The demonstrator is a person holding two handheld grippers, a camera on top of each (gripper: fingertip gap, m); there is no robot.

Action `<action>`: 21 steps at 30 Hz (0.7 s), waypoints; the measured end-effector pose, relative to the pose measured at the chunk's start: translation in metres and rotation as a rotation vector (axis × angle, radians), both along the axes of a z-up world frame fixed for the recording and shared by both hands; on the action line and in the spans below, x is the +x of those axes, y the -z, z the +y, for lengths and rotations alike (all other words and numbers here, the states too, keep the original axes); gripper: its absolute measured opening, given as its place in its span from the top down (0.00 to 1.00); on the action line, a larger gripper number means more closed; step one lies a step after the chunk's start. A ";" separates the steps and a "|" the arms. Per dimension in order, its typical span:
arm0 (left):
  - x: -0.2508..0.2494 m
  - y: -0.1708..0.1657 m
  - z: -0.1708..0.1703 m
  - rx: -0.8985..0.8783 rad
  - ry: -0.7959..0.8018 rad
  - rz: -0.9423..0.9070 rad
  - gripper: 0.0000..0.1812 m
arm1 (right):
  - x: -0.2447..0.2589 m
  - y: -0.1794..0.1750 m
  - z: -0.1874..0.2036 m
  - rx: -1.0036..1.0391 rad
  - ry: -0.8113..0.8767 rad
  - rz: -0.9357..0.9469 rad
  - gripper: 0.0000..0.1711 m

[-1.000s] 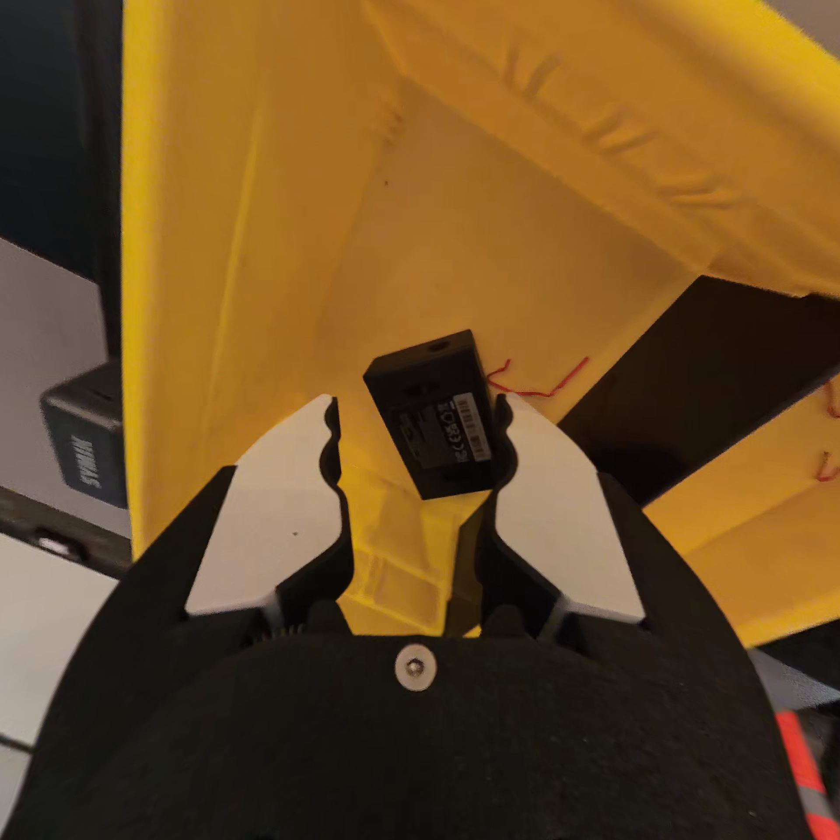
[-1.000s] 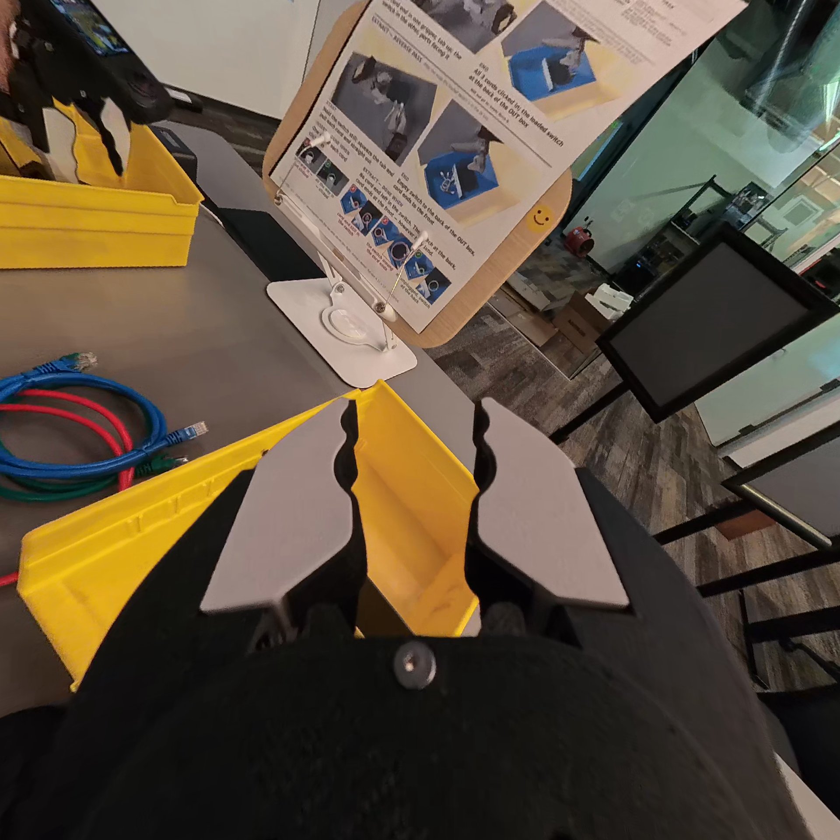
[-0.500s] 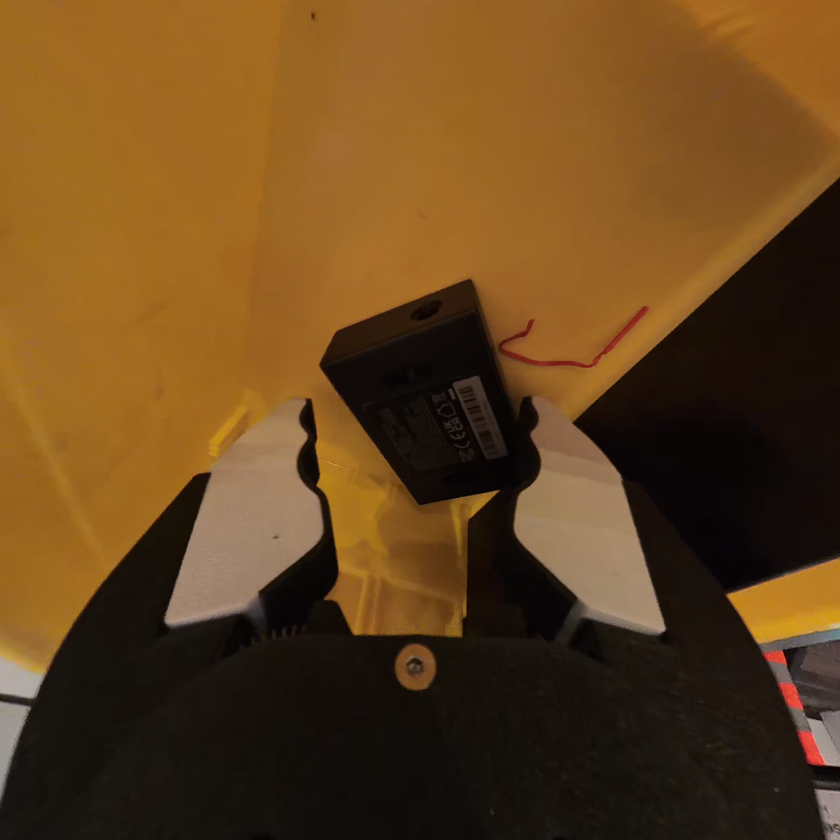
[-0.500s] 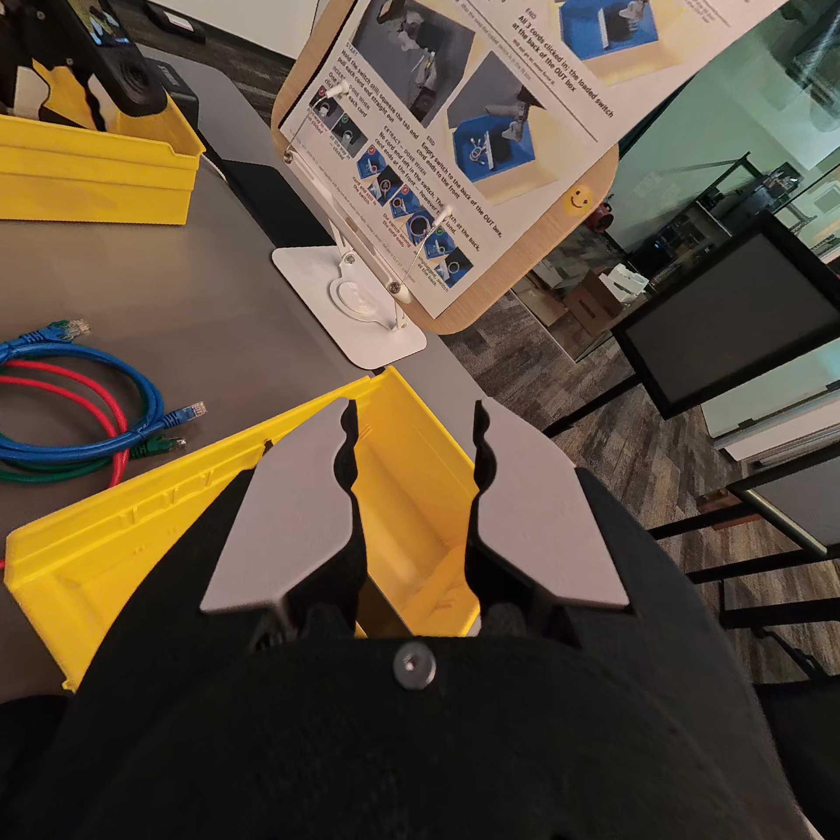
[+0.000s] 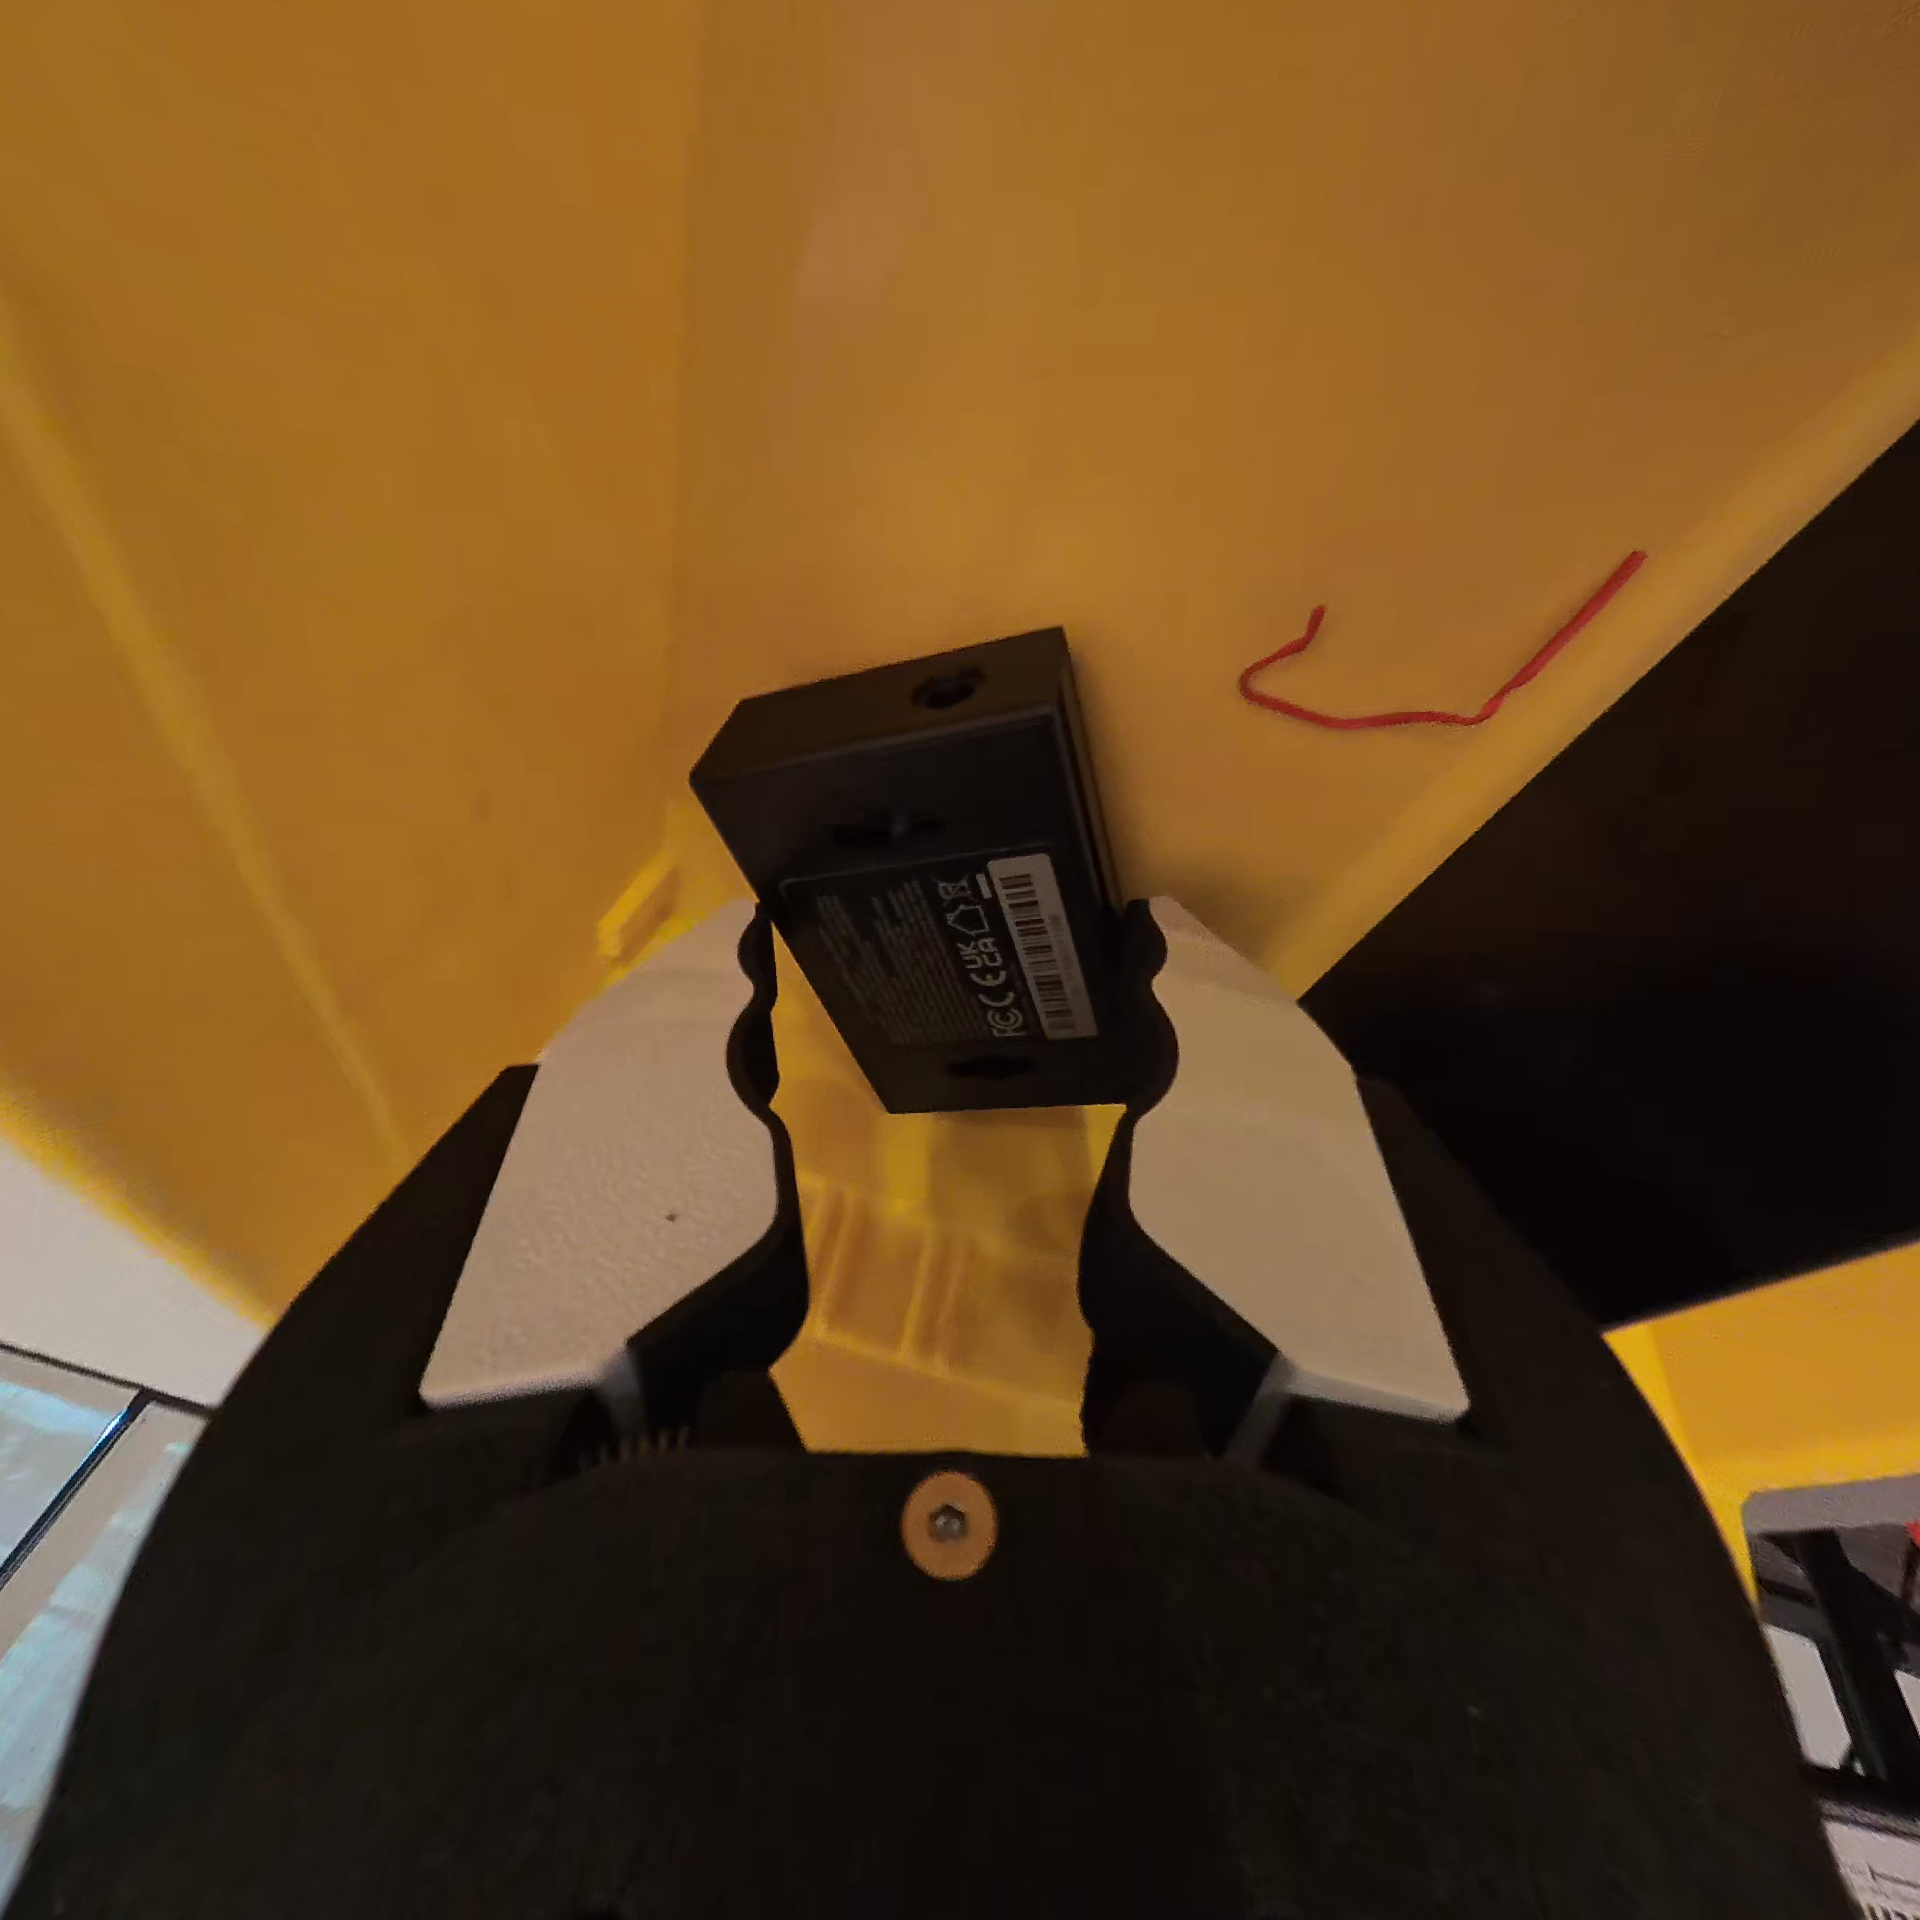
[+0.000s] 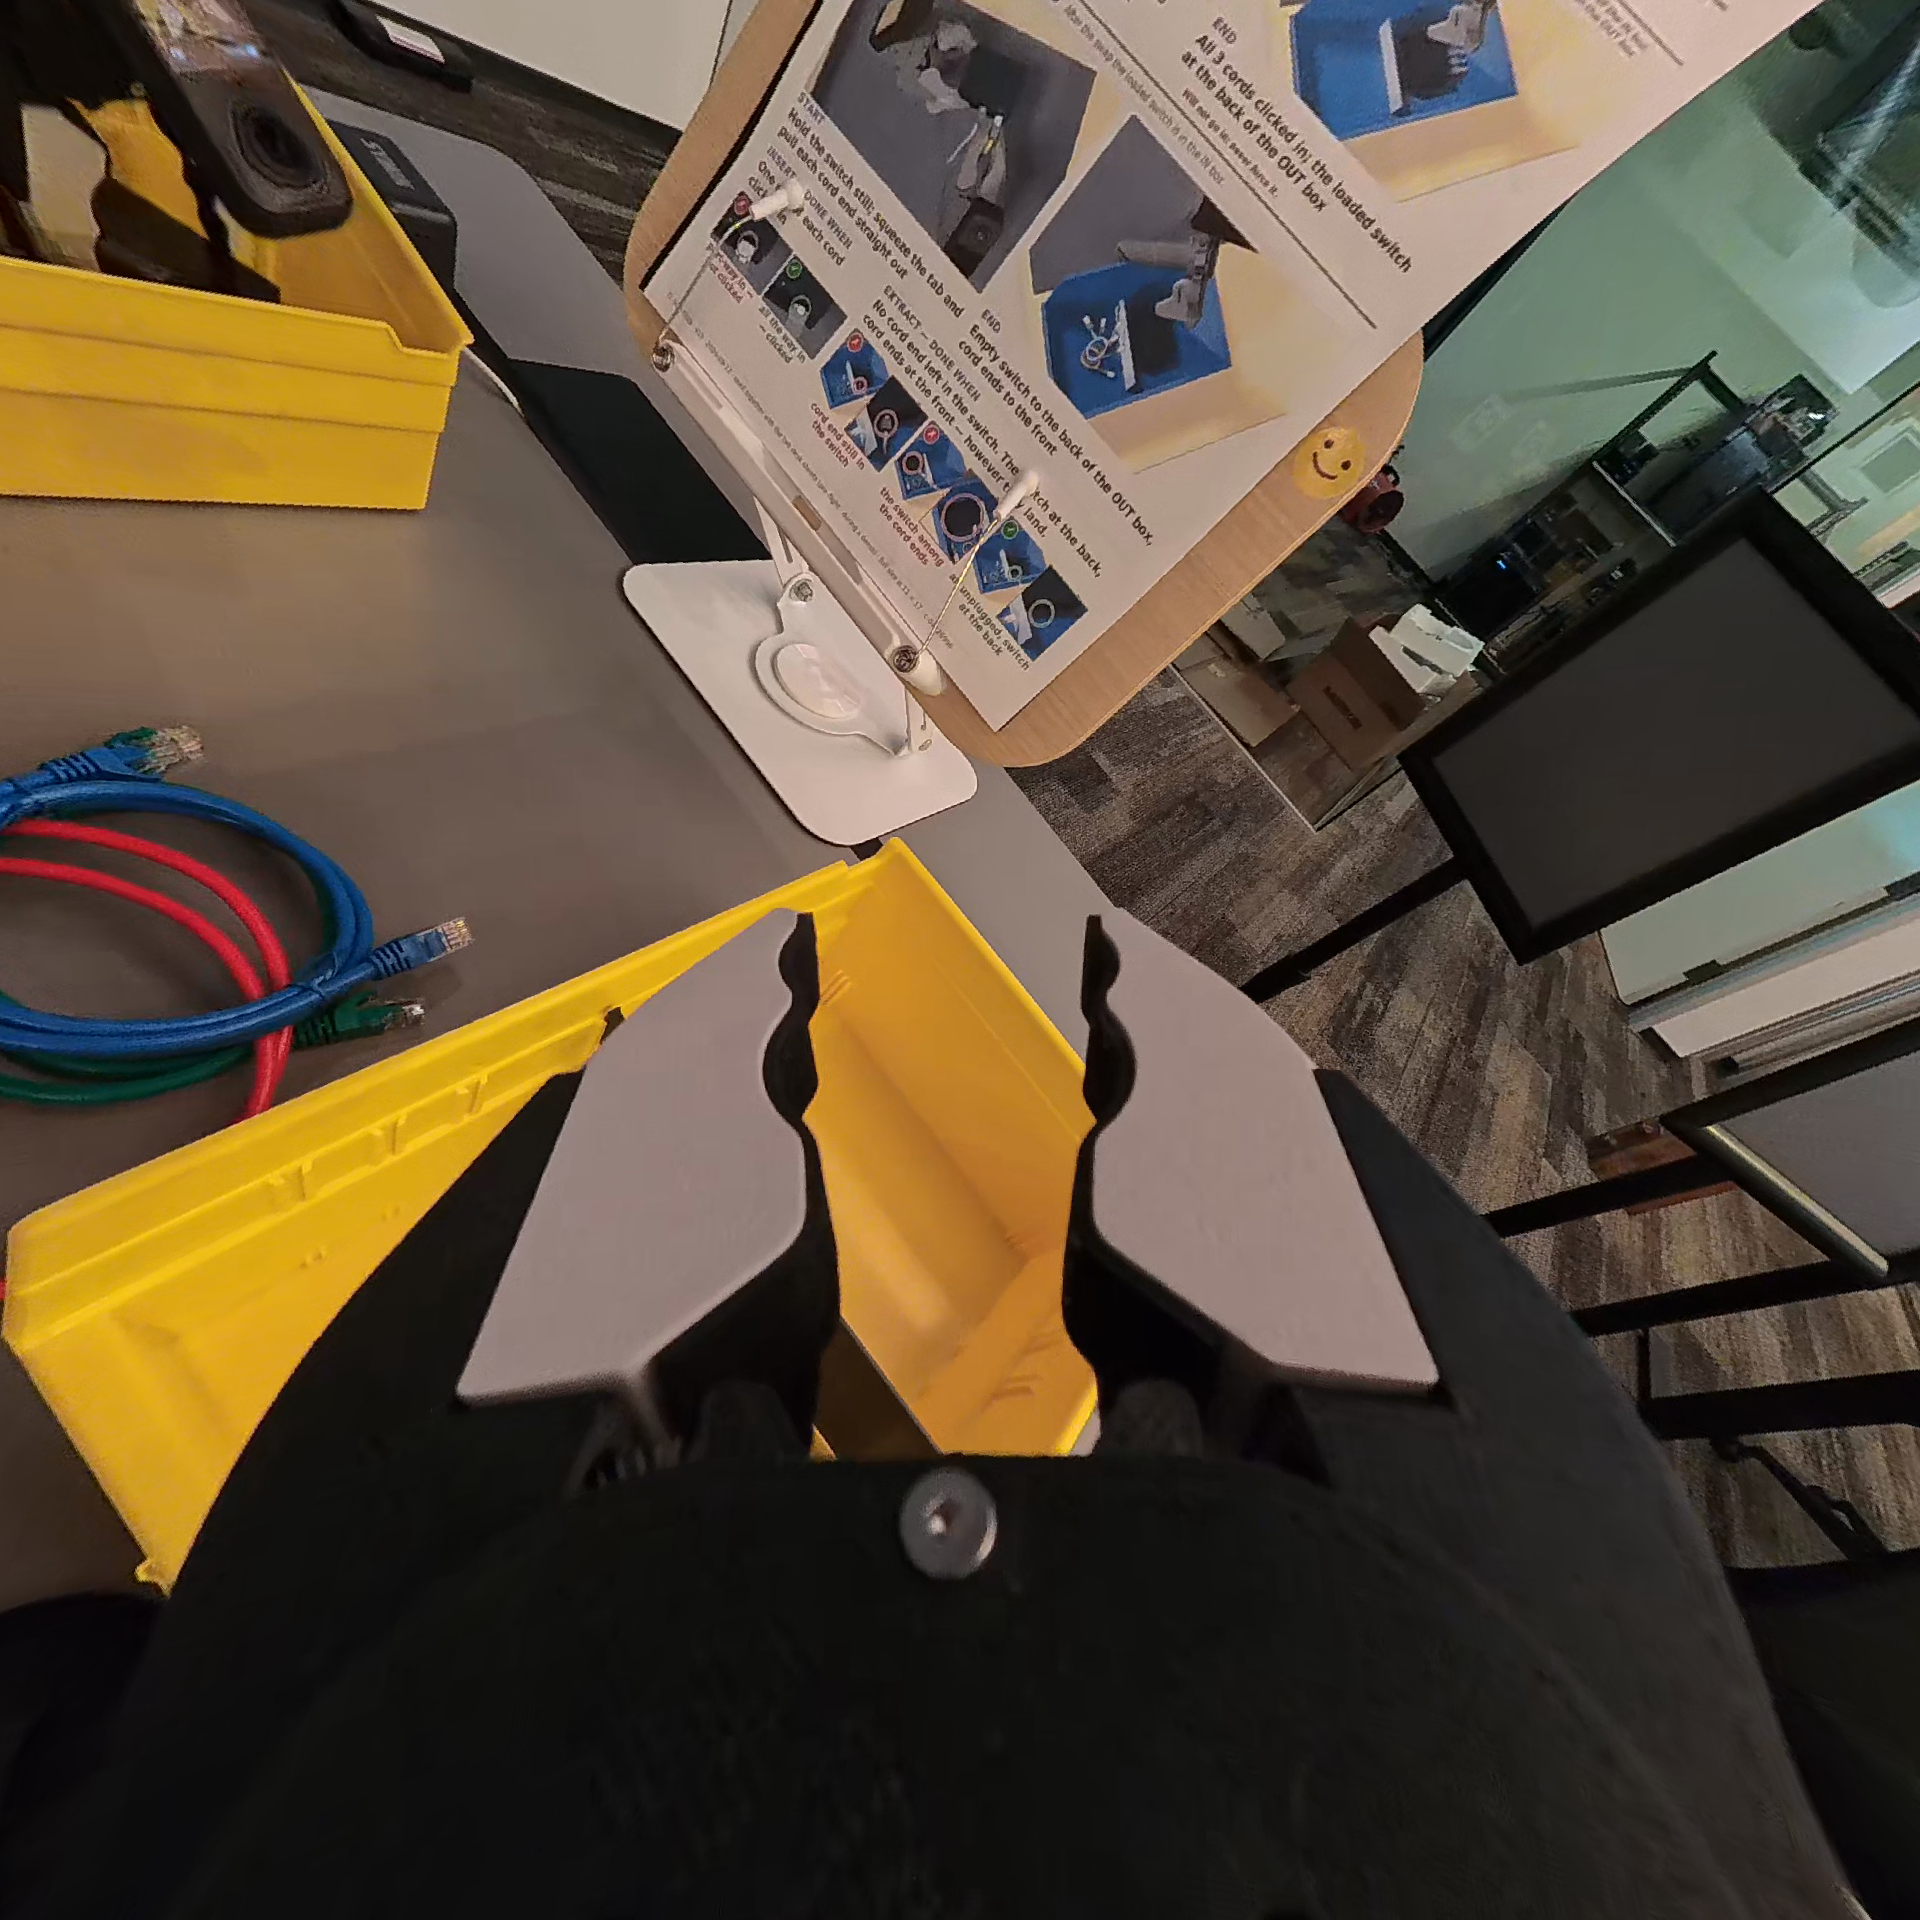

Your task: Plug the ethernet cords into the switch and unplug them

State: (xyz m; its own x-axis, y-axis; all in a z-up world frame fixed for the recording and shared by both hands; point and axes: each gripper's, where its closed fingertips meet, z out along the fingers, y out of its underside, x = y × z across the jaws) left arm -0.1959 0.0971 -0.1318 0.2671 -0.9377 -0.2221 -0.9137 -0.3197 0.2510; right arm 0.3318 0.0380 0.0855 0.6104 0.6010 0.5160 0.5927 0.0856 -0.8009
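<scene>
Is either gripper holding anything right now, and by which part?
The left gripper straddles the black switch across its long sides; firm contact can't be confirmed. The right gripper is open and empty.

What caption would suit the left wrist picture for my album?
Inside a yellow bin, the left tongs straddle a black switch lying label-up, beside a stray red wire.

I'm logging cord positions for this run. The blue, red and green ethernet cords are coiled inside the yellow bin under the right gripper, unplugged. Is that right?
Not quite. The blue, red and green ethernet cords are coiled on the grey table, beside the yellow bin, not inside it. The right wrist view shows this. The rest holds: their visible plugs lie free, and the bin sits under the right gripper.
</scene>
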 end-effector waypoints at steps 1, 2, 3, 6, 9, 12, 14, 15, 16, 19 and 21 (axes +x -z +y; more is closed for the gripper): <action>-0.001 -0.005 0.002 0.021 0.000 0.002 0.65 | 0.000 0.000 0.000 0.000 -0.002 0.001 0.71; -0.002 -0.010 0.001 0.031 -0.002 0.000 0.65 | -0.001 0.000 0.000 0.001 -0.003 0.002 0.71; -0.002 -0.017 0.002 0.051 0.001 -0.006 0.65 | -0.001 0.000 0.000 0.001 -0.004 0.002 0.71; 0.001 -0.047 0.007 0.134 0.010 -0.019 0.65 | -0.001 -0.001 -0.001 0.004 -0.008 0.004 0.71; 0.015 -0.087 0.009 0.239 0.033 -0.053 0.65 | -0.003 -0.003 -0.002 0.010 -0.013 0.005 0.71; 0.056 -0.132 0.002 0.362 0.093 -0.137 0.65 | -0.009 -0.005 -0.004 0.018 -0.032 0.003 0.71; 0.097 -0.159 -0.010 0.460 0.145 -0.233 0.65 | -0.020 -0.010 -0.007 0.016 -0.072 0.026 0.71; 0.119 -0.170 -0.018 0.500 0.173 -0.282 0.65 | -0.029 -0.015 -0.008 0.005 -0.094 0.067 0.71; 0.139 -0.179 -0.026 0.537 0.198 -0.318 0.65 | -0.040 -0.022 -0.008 -0.012 -0.119 0.133 0.70; 0.191 -0.195 -0.044 0.664 0.294 -0.347 0.65 | -0.086 -0.053 -0.010 -0.139 -0.244 0.480 0.70; 0.218 -0.198 -0.053 0.734 0.364 -0.317 0.65 | -0.120 -0.069 -0.015 -0.283 -0.369 0.718 0.69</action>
